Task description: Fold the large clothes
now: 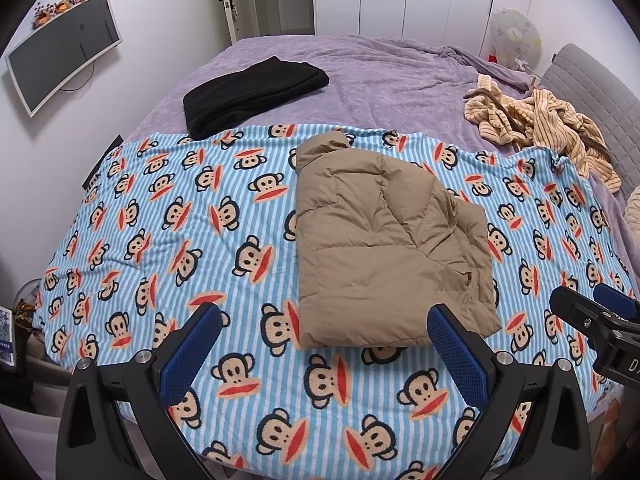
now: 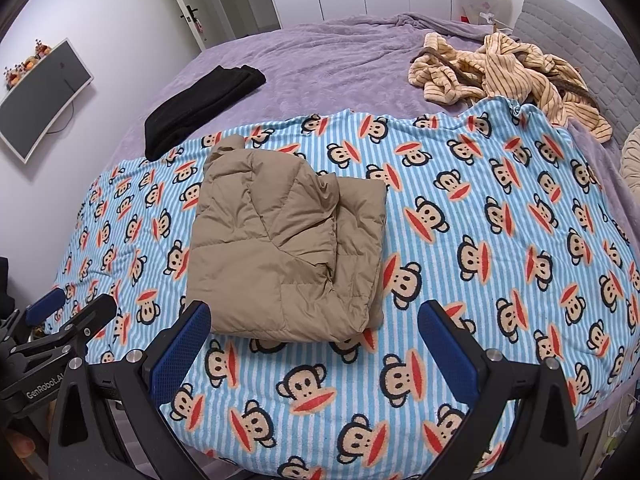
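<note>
right now the tan puffer jacket [image 1: 384,248] lies folded into a compact bundle on the monkey-print blanket [image 1: 160,220], which covers the near part of the bed [image 1: 380,76]; nothing holds it

the left tool [image 1: 324,344] hovers at the near edge of the bed with its blue pads wide apart and nothing between them. from this tool the jacket lies at about 1 o'clock, and its near hem sits just beyond the right-hand pad, close but, as far as i can tell, not touching

the right tool [image 2: 314,338] is likewise spread open and empty, and from it the jacket [image 2: 288,248] lies at about 11 o'clock, its near edge reaching down toward the left-hand pad

so the bundle sits between the two tools, slightly ahead of both, and neither looks clearly nearer. its long axis runs roughly 12 to 6, away from the person, with the collar end at the far side

judging by how neat the bundle is, this garment seems done or close to it, with a loose flap along its right side

farther off, a folded black garment [image 1: 252,92] rests at 11 o'clock on the purple cover, and a crumpled striped garment [image 1: 548,128] lies unfolded at 2 o'clock, nearer the right tool, probably next
</note>
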A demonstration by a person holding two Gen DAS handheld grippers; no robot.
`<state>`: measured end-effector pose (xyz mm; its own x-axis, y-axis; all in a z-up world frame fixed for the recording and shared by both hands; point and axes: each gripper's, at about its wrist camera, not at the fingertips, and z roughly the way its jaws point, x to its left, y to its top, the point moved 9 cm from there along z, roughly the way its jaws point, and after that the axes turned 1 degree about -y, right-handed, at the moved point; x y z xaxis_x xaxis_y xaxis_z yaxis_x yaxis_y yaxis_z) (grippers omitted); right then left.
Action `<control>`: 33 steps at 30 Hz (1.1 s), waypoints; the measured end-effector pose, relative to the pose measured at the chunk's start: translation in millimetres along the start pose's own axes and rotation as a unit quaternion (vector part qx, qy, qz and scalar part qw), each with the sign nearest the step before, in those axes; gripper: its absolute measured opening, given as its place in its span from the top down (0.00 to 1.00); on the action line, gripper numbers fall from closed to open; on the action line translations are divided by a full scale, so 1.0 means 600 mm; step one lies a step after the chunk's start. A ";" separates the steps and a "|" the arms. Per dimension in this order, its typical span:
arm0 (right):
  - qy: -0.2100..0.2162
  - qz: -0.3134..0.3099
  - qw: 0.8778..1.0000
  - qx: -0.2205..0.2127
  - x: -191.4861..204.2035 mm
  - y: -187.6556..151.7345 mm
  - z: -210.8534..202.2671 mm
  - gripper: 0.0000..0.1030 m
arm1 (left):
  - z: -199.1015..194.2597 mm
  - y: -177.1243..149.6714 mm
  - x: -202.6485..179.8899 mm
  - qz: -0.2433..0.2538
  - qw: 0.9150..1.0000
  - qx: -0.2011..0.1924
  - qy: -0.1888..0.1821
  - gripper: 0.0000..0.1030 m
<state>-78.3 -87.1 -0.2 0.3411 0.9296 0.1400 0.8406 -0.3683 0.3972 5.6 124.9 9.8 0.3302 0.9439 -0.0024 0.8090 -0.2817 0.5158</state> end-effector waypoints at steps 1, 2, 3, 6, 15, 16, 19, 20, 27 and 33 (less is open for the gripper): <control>0.000 0.001 1.000 0.000 0.000 0.000 0.000 0.00 | 0.000 0.000 0.000 0.000 1.000 0.000 0.000 0.00; 0.000 0.001 1.000 -0.001 0.000 0.000 -0.001 0.00 | 0.000 0.000 -0.001 0.000 1.000 0.000 -0.001 0.00; 0.000 -0.001 1.000 0.000 -0.001 0.001 0.001 0.00 | 0.000 0.000 0.000 0.000 1.000 0.000 -0.001 0.00; 0.001 0.000 1.000 0.000 -0.001 0.002 0.000 0.00 | 0.001 0.000 -0.001 0.000 1.000 0.000 0.000 0.00; 0.001 -0.001 1.000 0.001 -0.001 0.002 0.001 0.00 | 0.002 -0.002 -0.001 -0.003 1.000 0.003 0.000 0.00; 0.000 0.000 1.000 0.000 0.000 0.001 0.001 0.00 | 0.002 -0.001 -0.001 -0.003 1.000 0.003 0.000 0.00; 0.000 0.000 1.000 0.000 0.000 0.001 0.001 0.00 | 0.003 -0.001 -0.001 -0.003 1.000 0.003 0.000 0.00; 0.001 0.000 1.000 0.000 0.000 0.001 0.001 0.00 | 0.003 -0.001 -0.001 -0.003 1.000 0.003 0.000 0.00; 0.001 0.000 1.000 0.000 -0.001 0.002 0.002 0.00 | 0.003 -0.002 -0.001 -0.003 1.000 0.003 0.000 0.00; 0.002 -0.001 1.000 0.000 -0.001 0.002 0.002 0.00 | 0.003 -0.001 -0.001 -0.003 1.000 0.003 0.001 0.00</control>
<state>-76.9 -87.9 -0.8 0.3383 0.9302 0.1422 0.8413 -0.3667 0.3972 6.2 124.1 7.8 0.3245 0.9459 -0.0046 0.8143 -0.2769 0.5101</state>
